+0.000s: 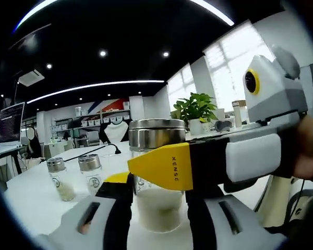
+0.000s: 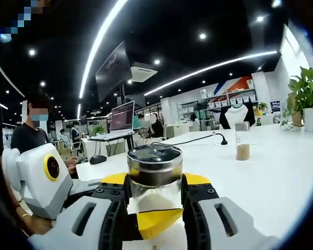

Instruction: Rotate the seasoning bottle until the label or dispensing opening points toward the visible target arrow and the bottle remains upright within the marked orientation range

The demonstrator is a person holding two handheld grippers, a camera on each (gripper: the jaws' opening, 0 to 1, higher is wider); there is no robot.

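Observation:
A clear seasoning bottle point(image 1: 156, 134) with a steel cap and pale powder in its lower half stands upright on the white table point(image 1: 31, 203). In the left gripper view my left gripper point(image 1: 157, 200) has its jaws against the bottle's two sides, shut on it. My right gripper point(image 1: 164, 165) comes in from the right, with one yellow finger point(image 1: 161, 166) laid across the bottle's front and the other hidden behind it. In the right gripper view the bottle point(image 2: 154, 165) sits between the jaws of the right gripper point(image 2: 155, 181), which press on it. A yellow finger of the left gripper point(image 2: 156, 220) crosses below.
Two smaller seasoning bottles point(image 1: 60, 177) point(image 1: 91, 171) stand to the left on the table, near a black cable. Another bottle point(image 2: 242, 140) stands farther off on the table point(image 2: 281, 177). Potted plants point(image 1: 195, 109) point(image 2: 305, 96) sit by the windows. A person point(image 2: 28, 133) sits behind, near a laptop point(image 2: 122, 117).

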